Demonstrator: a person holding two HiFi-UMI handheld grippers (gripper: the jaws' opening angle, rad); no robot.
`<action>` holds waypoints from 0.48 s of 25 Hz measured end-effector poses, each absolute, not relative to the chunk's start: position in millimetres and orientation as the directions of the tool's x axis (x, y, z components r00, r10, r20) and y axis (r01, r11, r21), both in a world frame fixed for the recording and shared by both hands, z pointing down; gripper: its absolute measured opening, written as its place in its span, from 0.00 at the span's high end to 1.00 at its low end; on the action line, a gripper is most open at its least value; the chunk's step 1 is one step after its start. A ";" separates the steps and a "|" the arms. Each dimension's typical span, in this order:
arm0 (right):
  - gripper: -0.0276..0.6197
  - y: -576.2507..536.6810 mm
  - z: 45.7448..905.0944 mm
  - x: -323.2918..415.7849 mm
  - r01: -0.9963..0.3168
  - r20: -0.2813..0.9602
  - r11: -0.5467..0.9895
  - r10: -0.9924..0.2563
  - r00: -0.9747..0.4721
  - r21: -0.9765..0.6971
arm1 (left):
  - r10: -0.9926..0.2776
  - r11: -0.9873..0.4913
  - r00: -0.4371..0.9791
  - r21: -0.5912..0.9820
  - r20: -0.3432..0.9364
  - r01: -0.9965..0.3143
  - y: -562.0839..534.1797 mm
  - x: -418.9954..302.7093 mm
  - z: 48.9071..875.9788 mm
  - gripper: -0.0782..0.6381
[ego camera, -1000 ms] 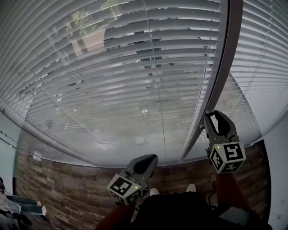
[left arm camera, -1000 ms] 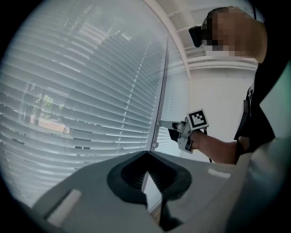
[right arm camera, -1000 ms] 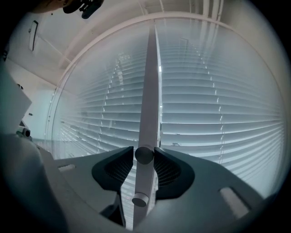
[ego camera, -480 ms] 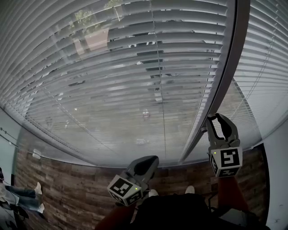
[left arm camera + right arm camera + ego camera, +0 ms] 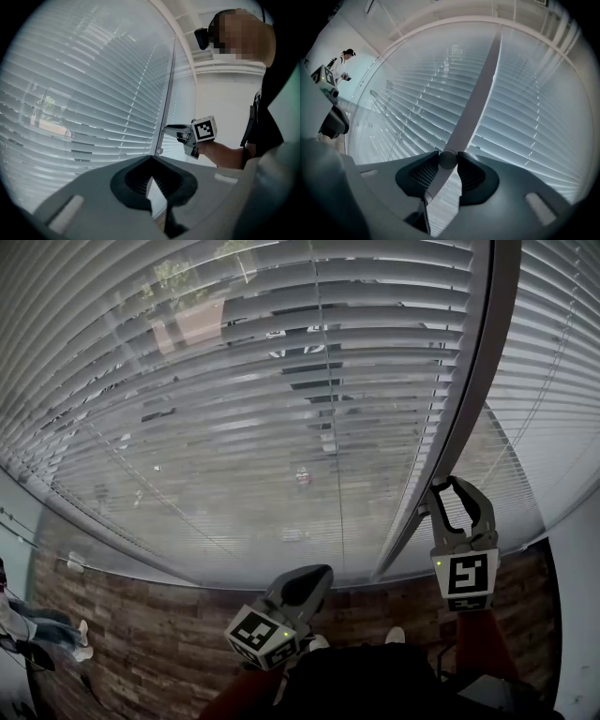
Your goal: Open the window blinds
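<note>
Grey slatted window blinds (image 5: pixel 234 409) fill the view ahead, their slats tilted partly open so the street shows through. Their tilt wand (image 5: pixel 167 93) is a slim rod that hangs beside the window post (image 5: pixel 478 381). My right gripper (image 5: pixel 446 486) is held level at the post. Its jaws have just been closing, and they are now shut on the wand's round section (image 5: pixel 448 161), which sits between the ribbed pads. My left gripper (image 5: pixel 314 573) hangs lower, apart from the blinds, tips together and holding nothing.
A second blind (image 5: pixel 562 381) covers the pane to the right of the post. Wood-look flooring (image 5: pixel 141 643) runs below the sill. A white wall (image 5: pixel 577 615) stands at the right. Another person (image 5: pixel 344 63) is off to the far left.
My right gripper has rolled about its own axis on the wand, so its marker cube now faces me squarely. The left gripper has barely moved. The person at far left has shifted.
</note>
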State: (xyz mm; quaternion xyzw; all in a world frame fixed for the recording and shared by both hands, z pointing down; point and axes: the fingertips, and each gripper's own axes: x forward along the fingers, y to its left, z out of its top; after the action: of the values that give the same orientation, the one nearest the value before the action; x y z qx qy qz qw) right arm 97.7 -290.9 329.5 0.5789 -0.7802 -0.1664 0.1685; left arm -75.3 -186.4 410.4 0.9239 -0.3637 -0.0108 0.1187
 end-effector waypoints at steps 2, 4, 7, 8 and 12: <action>0.73 -290.7 333.4 96.9 -0.854 0.069 0.274 -0.960 -0.272 0.442 | -0.673 -0.710 0.738 0.230 0.059 -0.666 -186.4 -73.9 409.8 0.89; 0.73 -290.8 335.0 96.0 -0.857 0.068 0.276 -0.959 -0.275 0.434 | -0.672 -0.712 0.738 0.224 0.055 -0.665 -186.4 -73.4 410.0 0.89; 0.73 -291.2 334.2 96.2 -0.859 0.065 0.272 -0.960 -0.271 0.434 | -0.672 -0.713 0.737 0.204 0.075 -0.671 -186.5 -74.5 411.8 0.89; 0.73 -291.1 334.0 96.2 -0.863 0.063 0.272 -0.960 -0.272 0.426 | -0.671 -0.714 0.738 0.206 0.072 -0.670 -186.4 -74.0 411.1 0.89; 0.72 -291.1 329.2 97.3 -0.884 0.052 0.289 -0.956 -0.290 0.367 | -0.669 -0.716 0.742 0.222 0.054 -0.662 -185.5 -72.0 409.2 0.89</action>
State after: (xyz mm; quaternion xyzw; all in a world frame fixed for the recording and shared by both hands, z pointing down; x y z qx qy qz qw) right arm 97.3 -291.1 329.2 0.5810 -0.7917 -0.1348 0.1320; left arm -72.0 -185.5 409.2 0.9262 -0.3591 -0.0151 0.1141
